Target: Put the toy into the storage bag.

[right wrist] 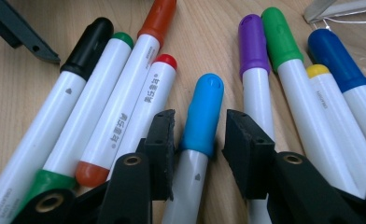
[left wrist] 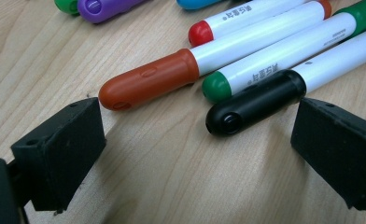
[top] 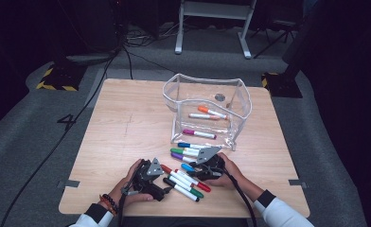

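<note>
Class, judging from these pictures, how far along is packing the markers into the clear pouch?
Done: three markers lie in the pouch. In hand: the right gripper straddles the light blue marker, jaws not yet closed on it; the left gripper is open near the black marker. Left: about nine markers on the table.

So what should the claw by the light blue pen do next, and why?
Probably close the right claw on the light blue marker. Its jaws already stand on either side of the cap with small gaps, so nothing grips it yet. Three markers lie in the clear pouch, so lifting this one there seems likely. The left claw is open near the black marker.
</note>
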The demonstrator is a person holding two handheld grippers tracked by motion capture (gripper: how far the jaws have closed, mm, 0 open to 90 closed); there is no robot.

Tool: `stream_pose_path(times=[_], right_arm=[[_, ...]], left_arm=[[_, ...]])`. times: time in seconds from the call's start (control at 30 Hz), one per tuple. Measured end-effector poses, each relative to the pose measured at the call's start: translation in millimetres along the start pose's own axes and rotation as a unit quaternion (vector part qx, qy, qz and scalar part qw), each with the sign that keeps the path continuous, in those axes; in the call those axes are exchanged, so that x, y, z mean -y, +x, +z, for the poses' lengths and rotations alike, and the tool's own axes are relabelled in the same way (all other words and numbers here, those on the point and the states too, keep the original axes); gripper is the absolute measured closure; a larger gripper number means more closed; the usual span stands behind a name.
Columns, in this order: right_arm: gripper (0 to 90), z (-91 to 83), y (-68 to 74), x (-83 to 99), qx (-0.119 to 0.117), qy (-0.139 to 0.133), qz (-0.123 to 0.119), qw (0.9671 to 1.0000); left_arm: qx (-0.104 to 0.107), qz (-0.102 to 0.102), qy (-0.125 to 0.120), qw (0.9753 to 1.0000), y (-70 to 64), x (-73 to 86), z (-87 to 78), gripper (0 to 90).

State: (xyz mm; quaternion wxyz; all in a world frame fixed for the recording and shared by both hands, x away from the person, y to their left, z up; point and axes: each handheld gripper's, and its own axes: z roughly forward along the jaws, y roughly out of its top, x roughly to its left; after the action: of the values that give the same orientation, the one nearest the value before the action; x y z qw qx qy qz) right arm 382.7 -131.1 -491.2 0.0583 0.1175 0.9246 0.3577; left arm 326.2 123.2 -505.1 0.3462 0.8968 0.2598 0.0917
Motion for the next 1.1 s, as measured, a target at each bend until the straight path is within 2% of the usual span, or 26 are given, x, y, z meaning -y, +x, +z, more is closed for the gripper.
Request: stream_pose_path(times=[0.03,0.13,0.3,0.43,0.57,0.8,0.9,1.1], right_arm=[[65.6,0.2,-1.7,0.0,-0.003,-0.001,0.008,1.0],[74.0,-0.3,-3.1,1.4,-0.003,-0.005,0.011,0.9999],[74.6,-4.6,-4.5,5.8,0.0,-0.004,0.008,1.0],[74.8,-12.7,-4.6,11.2,0.006,0.004,-0.005,1.0],[74.9,-28.0,-2.8,17.0,0.001,-0.005,0.002,1.0],[74.9,-63.5,-3.9,25.8,0.015,-0.037,0.006,0.9992],[74.9,-81.1,-7.5,30.5,0.024,-0.063,0.018,0.9975],[75.0,-116.9,-12.3,35.7,0.055,-0.098,0.026,0.9933]], left_arm=[[0.0,0.0,0.0,1.0,0.0,0.0,0.0,3.2],[0.0,0.0,0.0,1.0,0.0,0.0,0.0,3.2],[0.0,0.001,0.0,1.0,0.0,0.0,-0.1,3.2],[0.0,-0.001,0.001,1.0,-0.4,0.5,-0.6,3.2],[0.0,0.0,0.001,1.0,-0.3,0.5,-0.6,3.2],[0.0,-0.001,0.001,1.0,-0.5,0.5,-0.5,3.2],[0.0,-0.001,0.001,1.0,-0.5,0.5,-0.5,3.2],[0.0,-0.001,0.001,1.0,-0.4,0.4,-0.5,3.2]])
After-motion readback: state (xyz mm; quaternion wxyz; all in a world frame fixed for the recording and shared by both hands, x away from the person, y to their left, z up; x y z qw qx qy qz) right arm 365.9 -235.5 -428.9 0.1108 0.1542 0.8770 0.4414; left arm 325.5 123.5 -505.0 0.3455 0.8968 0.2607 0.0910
